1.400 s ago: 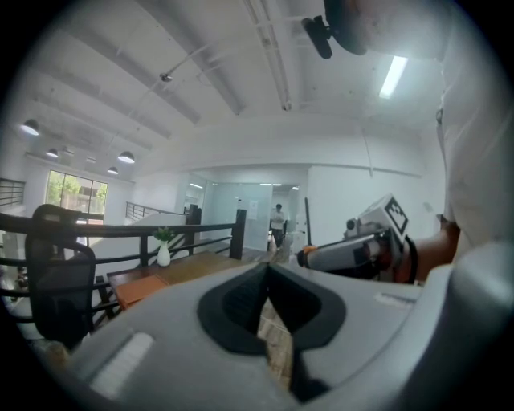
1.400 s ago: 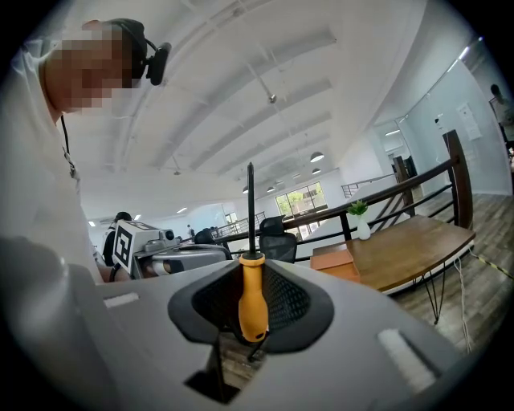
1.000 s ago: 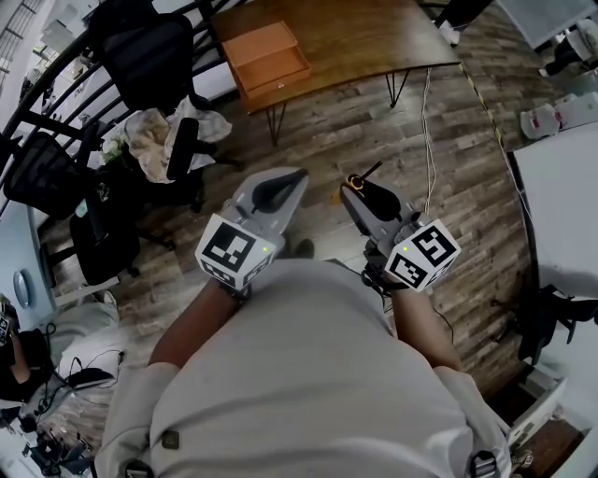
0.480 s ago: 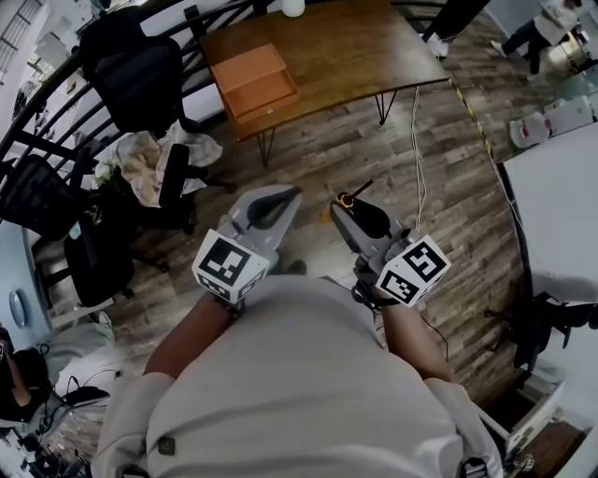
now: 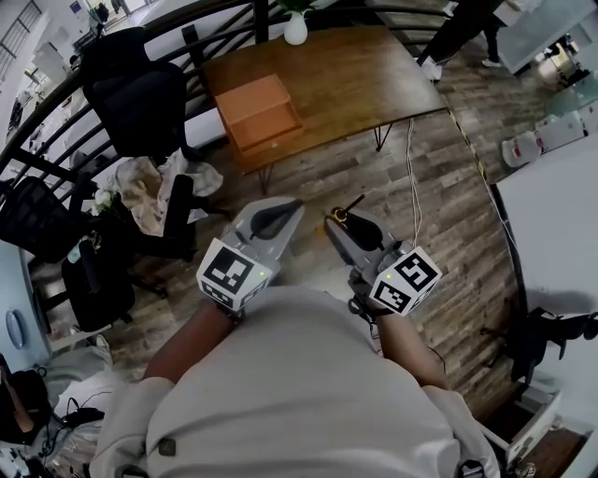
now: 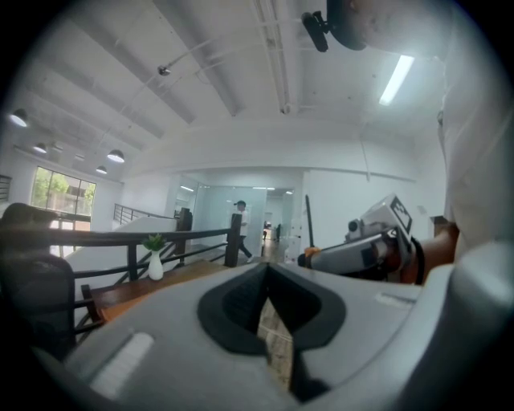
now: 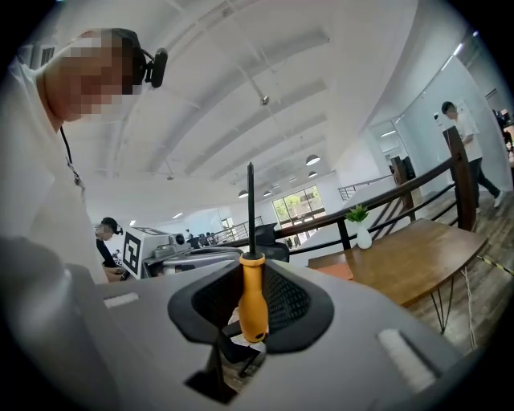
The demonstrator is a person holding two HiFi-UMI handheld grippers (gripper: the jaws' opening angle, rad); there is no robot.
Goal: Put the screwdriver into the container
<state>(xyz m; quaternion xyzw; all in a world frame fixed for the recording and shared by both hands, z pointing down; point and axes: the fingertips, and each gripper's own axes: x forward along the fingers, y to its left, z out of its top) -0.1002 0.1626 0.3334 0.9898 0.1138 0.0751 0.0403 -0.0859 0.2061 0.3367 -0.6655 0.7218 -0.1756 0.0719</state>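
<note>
My right gripper point(image 5: 338, 222) is shut on a screwdriver point(image 5: 349, 207) with an orange handle point(image 7: 253, 295). Its thin dark shaft point(image 7: 250, 209) sticks out past the jaws, toward the table. The left gripper point(image 5: 269, 217) is held beside it, about level, jaws shut with nothing between them point(image 6: 273, 321). An open orange container point(image 5: 254, 110) sits on the near left part of a brown wooden table point(image 5: 364, 70), well ahead of both grippers. In the right gripper view the container point(image 7: 333, 271) shows just past the jaws.
A white vase with a plant point(image 5: 295, 28) stands at the table's far edge by a dark railing point(image 5: 140, 37). Black chairs point(image 5: 140, 93), one draped with cloth point(image 5: 149, 177), crowd the left. A white cable point(image 5: 411, 187) runs over the wooden floor. A white counter point(image 5: 561, 215) is at the right.
The table and orange container have slid lower and fuller into the head view, and the vase now shows. Both grippers keep their pose, the right still holding the screwdriver.
</note>
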